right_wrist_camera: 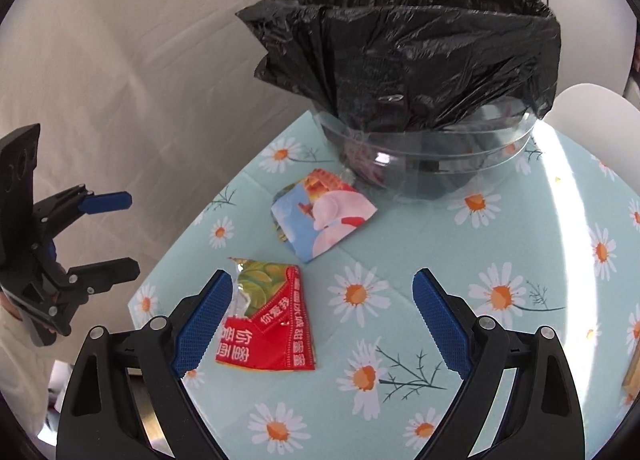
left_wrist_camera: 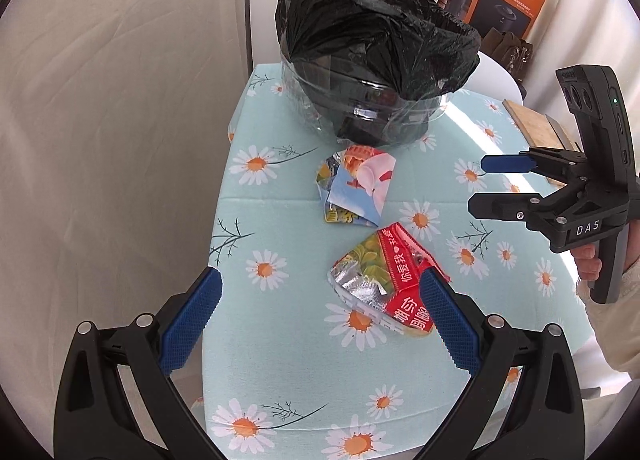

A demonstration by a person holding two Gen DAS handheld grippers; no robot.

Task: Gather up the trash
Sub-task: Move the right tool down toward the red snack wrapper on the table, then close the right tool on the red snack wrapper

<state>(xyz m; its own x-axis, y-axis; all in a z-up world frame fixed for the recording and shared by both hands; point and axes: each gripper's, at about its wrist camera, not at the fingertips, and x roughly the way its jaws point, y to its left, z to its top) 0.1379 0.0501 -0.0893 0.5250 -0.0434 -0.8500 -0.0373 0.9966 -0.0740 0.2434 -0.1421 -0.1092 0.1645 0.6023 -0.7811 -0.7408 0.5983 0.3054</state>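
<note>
Daisy-print cloth on surface (left_wrist_camera: 280,219), crinkled foil wrappers (left_wrist_camera: 384,280), clear bin (right_wrist_camera: 420,163) with black bag (right_wrist_camera: 400,51), cream curtain (left_wrist_camera: 120,99), both grippers (left_wrist_camera: 320,292) (right_wrist_camera: 322,292) released, jaws wide.

Pale-blue daisy-print tablecloth (left_wrist_camera: 280,219), black bin liner (left_wrist_camera: 372,31), red-and-silver wrapper (left_wrist_camera: 384,280), blue-pink wrapper (left_wrist_camera: 356,187), blue-padded black tongs.

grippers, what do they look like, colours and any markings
Both are the same build: black plastic frames with silver rivets and two fingers faced with blue ribbed pads. The right gripper carries white "DAS" lettering, a grey pistol handle and an upright grey camera module with a green light. The left gripper shows a dark camera block. A cream sleeve shows behind each.
</note>
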